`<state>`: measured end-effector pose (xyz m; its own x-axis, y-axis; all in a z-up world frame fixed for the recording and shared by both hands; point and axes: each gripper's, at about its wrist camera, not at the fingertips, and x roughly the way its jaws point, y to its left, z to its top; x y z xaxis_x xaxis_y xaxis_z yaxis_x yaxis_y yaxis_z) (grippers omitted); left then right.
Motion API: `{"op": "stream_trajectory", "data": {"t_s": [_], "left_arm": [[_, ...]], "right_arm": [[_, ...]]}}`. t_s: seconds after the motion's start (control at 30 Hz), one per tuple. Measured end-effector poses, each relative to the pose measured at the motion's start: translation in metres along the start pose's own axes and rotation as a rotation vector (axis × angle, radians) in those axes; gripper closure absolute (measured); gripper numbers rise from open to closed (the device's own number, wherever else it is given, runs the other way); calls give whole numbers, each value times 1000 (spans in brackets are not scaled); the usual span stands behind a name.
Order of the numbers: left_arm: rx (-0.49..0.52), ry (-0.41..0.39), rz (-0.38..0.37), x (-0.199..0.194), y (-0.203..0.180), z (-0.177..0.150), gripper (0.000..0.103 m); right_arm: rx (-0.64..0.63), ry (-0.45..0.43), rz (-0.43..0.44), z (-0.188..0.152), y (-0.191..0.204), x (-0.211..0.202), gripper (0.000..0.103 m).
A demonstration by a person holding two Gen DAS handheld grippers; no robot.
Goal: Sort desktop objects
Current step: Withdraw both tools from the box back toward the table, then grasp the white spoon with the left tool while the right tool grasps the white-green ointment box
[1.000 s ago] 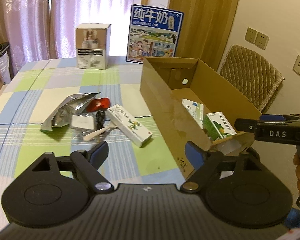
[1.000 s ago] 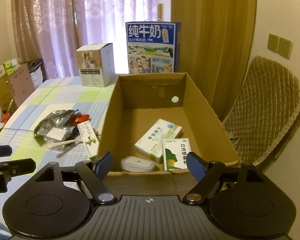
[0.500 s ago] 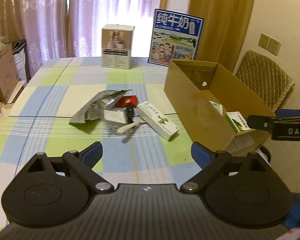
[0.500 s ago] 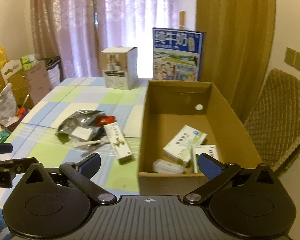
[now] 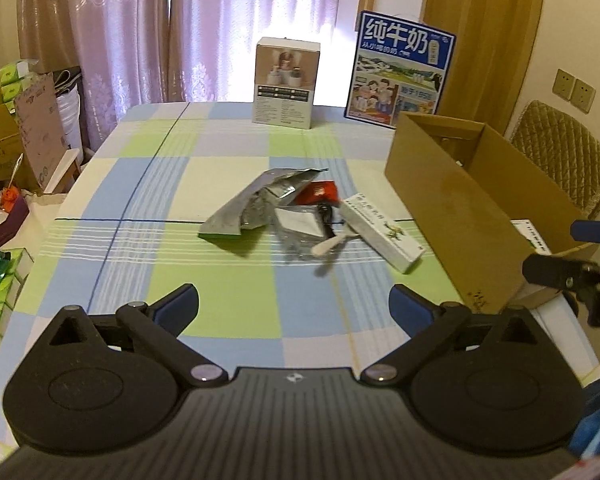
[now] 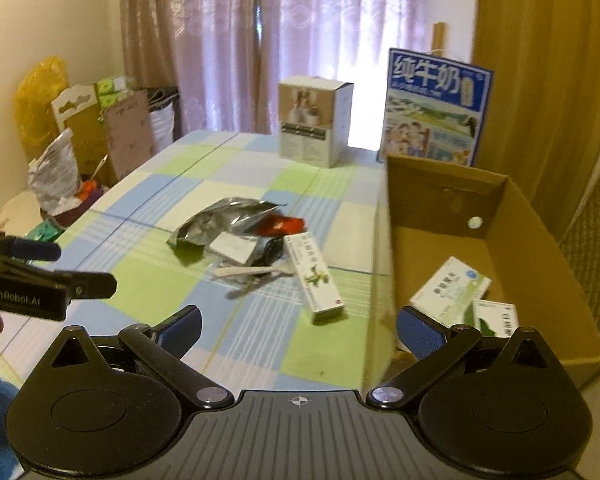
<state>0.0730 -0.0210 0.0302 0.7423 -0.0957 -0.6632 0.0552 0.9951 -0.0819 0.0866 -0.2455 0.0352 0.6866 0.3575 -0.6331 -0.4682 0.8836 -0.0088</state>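
A pile lies mid-table: a silver foil bag [image 5: 260, 204] [image 6: 224, 220], a red packet [image 5: 320, 192] [image 6: 284, 225], a clear bag with a white card [image 5: 300, 222], a white spoon [image 5: 334, 243] [image 6: 252, 271] and a long white medicine box [image 5: 384, 238] [image 6: 314, 276]. An open cardboard box [image 5: 456, 208] [image 6: 540, 248] at the right holds two medicine boxes [image 6: 452, 288]. My left gripper [image 5: 294, 306] is open and empty, above the near table. My right gripper [image 6: 298, 326] is open and empty, near the box's front left corner.
A white product box [image 5: 286, 82] [image 6: 314, 120] and a blue milk carton [image 5: 400, 76] [image 6: 432, 108] stand at the table's far edge. A quilted chair [image 5: 560, 160] is behind the cardboard box. Bags and cartons [image 6: 80, 136] crowd the floor at left.
Both grippers have drawn back and swung left, away from the cardboard box. The pile now sits centred ahead. Both stay open and empty.
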Motion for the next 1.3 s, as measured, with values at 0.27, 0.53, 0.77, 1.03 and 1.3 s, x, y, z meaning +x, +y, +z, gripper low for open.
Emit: {"op": "stream_trajectory", "data": {"t_s": [0.27,0.53,0.77,1.03,1.3], "left_arm": [[36,28,-14,29,19,3,4],[145,64,-101,76,20,12,24],[278,59,-205,118,8,13,46],[315,43,-251,158,-4,17,58],[376,46,-280,176,-11,21,78]], "right_arm": [[-72,38,20,-1,15,42,6],[-146,104,4,-7,16,100,29],[-181,112,-53,-8,6,142,39],[-231,111,-116,-8,6,177,39],[-244,133,-139,-6,4,201,39]]}}
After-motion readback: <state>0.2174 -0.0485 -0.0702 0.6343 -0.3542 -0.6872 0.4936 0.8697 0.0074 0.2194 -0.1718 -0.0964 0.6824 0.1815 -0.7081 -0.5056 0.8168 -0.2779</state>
